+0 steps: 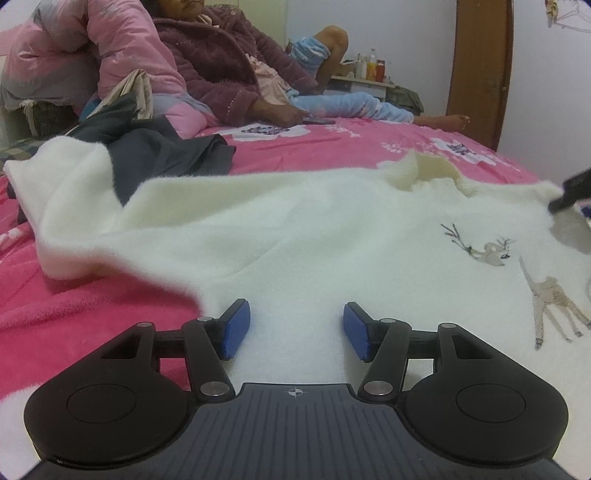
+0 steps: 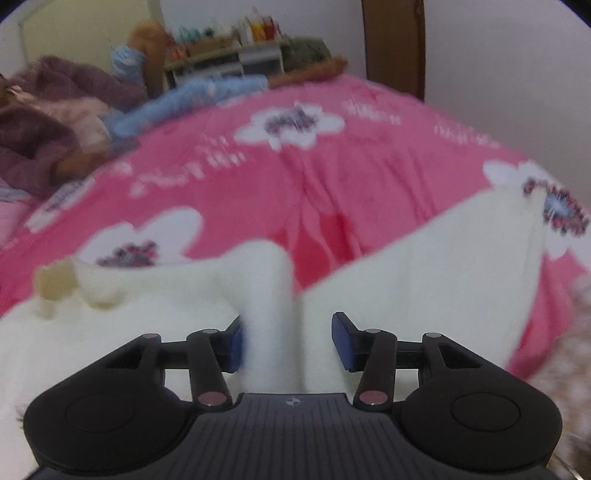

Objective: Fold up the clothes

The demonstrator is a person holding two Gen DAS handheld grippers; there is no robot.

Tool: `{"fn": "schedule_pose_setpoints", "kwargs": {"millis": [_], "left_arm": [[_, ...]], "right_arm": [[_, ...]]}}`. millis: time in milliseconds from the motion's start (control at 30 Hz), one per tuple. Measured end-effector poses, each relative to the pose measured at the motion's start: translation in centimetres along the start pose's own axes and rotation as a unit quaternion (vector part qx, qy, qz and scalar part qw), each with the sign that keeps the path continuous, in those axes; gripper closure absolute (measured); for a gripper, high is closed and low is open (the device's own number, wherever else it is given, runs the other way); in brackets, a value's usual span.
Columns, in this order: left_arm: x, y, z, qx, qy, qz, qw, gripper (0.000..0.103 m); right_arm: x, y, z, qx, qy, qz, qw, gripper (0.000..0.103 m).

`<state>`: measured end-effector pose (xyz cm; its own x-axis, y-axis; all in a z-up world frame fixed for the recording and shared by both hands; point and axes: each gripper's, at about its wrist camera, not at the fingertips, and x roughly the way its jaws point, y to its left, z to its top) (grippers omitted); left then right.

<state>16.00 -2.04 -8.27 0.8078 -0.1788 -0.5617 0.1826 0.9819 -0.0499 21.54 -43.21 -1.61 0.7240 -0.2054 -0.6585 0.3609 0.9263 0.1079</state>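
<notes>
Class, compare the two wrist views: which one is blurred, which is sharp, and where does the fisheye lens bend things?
Left wrist view: mostly sharp, the deer embroidery on the white sweater reads clearly; the door frame bows. Right wrist view: motion-smeared across the pink bedspread and shelf bottles, though the right tongs stay crisp.

the fluffy white sweater with deer pictures (image 1: 314,236) covers the near part of the pink flowered bedspread (image 1: 332,144). there is open bedspread past the sweater, out toward the far edge of the bed. on the left, a dark grey heap of cloth (image 1: 162,155) lies on the sweater's sleeve and blocks that side. behind it, a person in a purple quilted robe (image 1: 229,62) fills the back of the bed.

a raised fold of the sweater (image 2: 269,295) stands up between the spread pads of the right gripper (image 2: 288,341).
</notes>
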Motion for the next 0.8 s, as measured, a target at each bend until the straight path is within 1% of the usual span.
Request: {"fn": "schedule_pose_setpoints", "kwargs": {"millis": [33,133,200,233,267,300,333,400,433,467,500,533,567,633,667,700,800], "left_arm": [[0.0,0.0,0.0,0.000,0.000,0.000,1.0000,0.046],[0.0,0.0,0.0,0.001,0.001,0.000,1.0000,0.046],[0.0,0.0,0.0,0.000,0.001,0.000,1.0000,0.046],[0.0,0.0,0.0,0.000,0.001,0.000,1.0000,0.046],[0.0,0.0,0.0,-0.001,0.001,0.000,1.0000,0.046],[0.0,0.0,0.0,-0.001,0.001,-0.001,1.0000,0.046],[0.0,0.1,0.0,-0.002,0.001,-0.001,1.0000,0.046],[-0.1,0.1,0.0,-0.005,0.001,-0.004,1.0000,0.046],[-0.1,0.2,0.0,-0.006,0.000,-0.005,1.0000,0.046],[-0.1,0.3,0.0,-0.008,0.000,-0.007,0.9999,0.046],[-0.1,0.4,0.0,-0.011,0.000,-0.009,0.9999,0.046],[-0.1,0.5,0.0,-0.014,-0.001,-0.011,0.9998,0.046],[-0.1,0.5,0.0,-0.016,-0.001,-0.013,0.9998,0.046],[-0.1,0.7,0.0,-0.022,-0.002,-0.018,0.9996,0.046],[-0.1,0.8,-0.1,-0.026,-0.002,-0.021,0.9995,0.046],[-0.2,1.0,0.0,-0.031,-0.003,-0.025,0.9992,0.046],[-0.5,2.0,0.2,-0.062,-0.004,-0.045,0.9971,0.046]], "right_arm": [[-1.6,0.6,0.2,-0.015,-0.029,-0.001,0.999,0.052],[-5.8,2.6,0.6,-0.063,-0.125,-0.006,0.990,0.040],[-7.5,3.9,0.9,-0.070,-0.156,0.022,0.985,0.040],[-7.8,4.8,1.0,-0.074,-0.146,0.056,0.985,0.040],[-7.4,5.8,1.2,-0.078,-0.120,0.095,0.985,0.040],[-6.4,7.1,1.0,-0.085,-0.082,0.135,0.984,0.040],[-5.3,8.7,0.7,-0.093,-0.041,0.177,0.979,0.040],[-2.2,11.7,-0.4,-0.103,0.035,0.233,0.966,0.043],[-0.2,13.3,-1.1,-0.112,0.074,0.252,0.958,0.046],[1.7,14.9,-1.8,-0.122,0.103,0.261,0.952,0.049],[3.5,16.3,-2.3,-0.131,0.128,0.262,0.947,0.049],[5.4,17.5,-2.8,-0.138,0.145,0.254,0.946,0.051],[6.6,18.3,-2.9,-0.144,0.138,0.247,0.948,0.051],[7.7,19.7,-1.8,-0.160,0.108,0.234,0.953,0.051],[8.1,20.1,-1.3,-0.157,0.099,0.223,0.957,0.051],[8.5,20.3,-0.8,-0.142,0.097,0.214,0.962,0.051],[8.0,19.0,0.6,-0.085,0.091,0.217,0.968,0.051]]}}
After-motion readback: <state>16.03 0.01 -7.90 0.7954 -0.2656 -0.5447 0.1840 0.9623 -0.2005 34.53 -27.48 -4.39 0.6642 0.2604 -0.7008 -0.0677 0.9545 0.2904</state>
